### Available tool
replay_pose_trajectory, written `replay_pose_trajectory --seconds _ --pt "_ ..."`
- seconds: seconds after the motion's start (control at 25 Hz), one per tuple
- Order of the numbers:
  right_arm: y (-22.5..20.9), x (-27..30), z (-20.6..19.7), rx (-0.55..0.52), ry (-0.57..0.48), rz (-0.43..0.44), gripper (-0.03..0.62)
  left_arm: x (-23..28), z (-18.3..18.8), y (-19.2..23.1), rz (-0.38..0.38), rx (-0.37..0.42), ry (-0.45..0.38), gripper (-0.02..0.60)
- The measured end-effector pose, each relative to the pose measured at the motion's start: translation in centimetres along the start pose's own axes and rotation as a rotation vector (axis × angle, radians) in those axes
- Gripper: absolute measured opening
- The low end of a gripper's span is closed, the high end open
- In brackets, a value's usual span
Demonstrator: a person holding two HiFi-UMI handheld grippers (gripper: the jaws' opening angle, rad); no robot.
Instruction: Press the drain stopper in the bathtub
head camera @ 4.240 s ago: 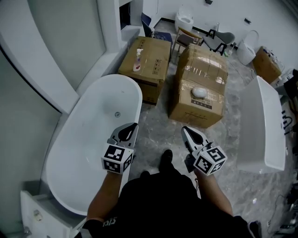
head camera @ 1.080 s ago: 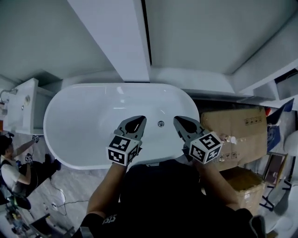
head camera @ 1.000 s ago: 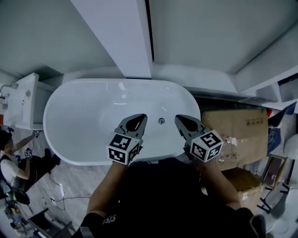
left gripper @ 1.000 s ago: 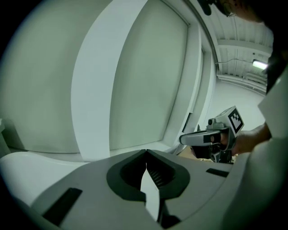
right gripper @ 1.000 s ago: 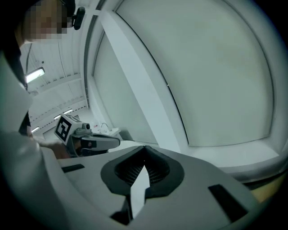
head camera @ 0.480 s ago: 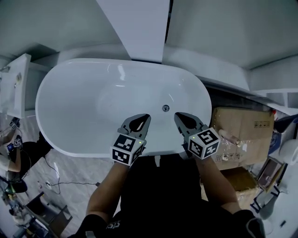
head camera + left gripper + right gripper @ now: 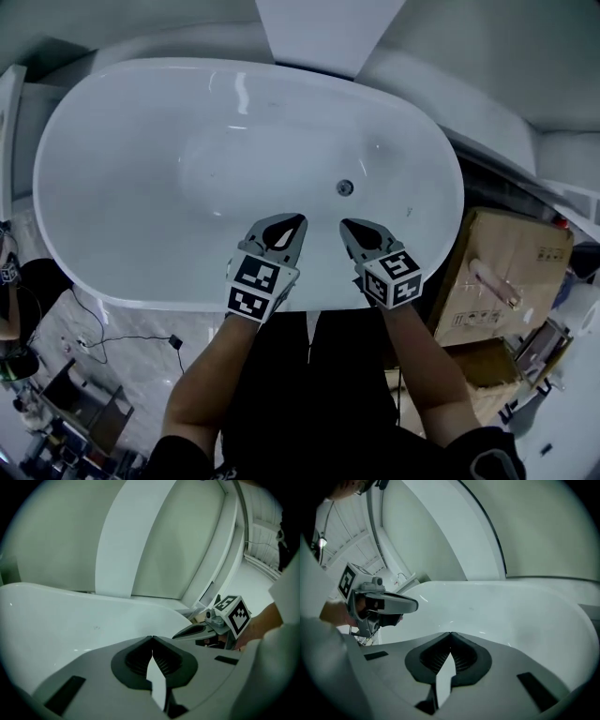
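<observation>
Drain stopper (image 7: 345,187), clear only in head view

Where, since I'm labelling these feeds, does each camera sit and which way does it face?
Head view: on the person's head, steeply down into the bathtub with its drain stopper; forearms, left gripper and right gripper show.
Left gripper view: on that gripper, along its shut fingers across the bathtub; right gripper shows.
Right gripper view: on that gripper, along its shut fingers across the bathtub; left gripper shows.
All share the bathtub.
</observation>
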State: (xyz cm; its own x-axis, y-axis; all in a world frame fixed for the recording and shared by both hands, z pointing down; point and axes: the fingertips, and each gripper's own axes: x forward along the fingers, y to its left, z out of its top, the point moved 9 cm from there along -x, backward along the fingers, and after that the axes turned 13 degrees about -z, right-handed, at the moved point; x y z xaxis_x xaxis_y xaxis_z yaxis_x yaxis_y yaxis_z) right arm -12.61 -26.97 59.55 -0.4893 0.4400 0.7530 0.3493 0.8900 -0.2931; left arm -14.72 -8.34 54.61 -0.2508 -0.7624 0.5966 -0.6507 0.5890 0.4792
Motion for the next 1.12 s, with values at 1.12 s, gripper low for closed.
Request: replay_pose_trajectory --seconds 1.12 --pt "-15.0 30.5 -22.8 -0.139 0.323 -0.167 0.015 20.9 -23.6 18.9 0.0 -0.202 0.228 0.015"
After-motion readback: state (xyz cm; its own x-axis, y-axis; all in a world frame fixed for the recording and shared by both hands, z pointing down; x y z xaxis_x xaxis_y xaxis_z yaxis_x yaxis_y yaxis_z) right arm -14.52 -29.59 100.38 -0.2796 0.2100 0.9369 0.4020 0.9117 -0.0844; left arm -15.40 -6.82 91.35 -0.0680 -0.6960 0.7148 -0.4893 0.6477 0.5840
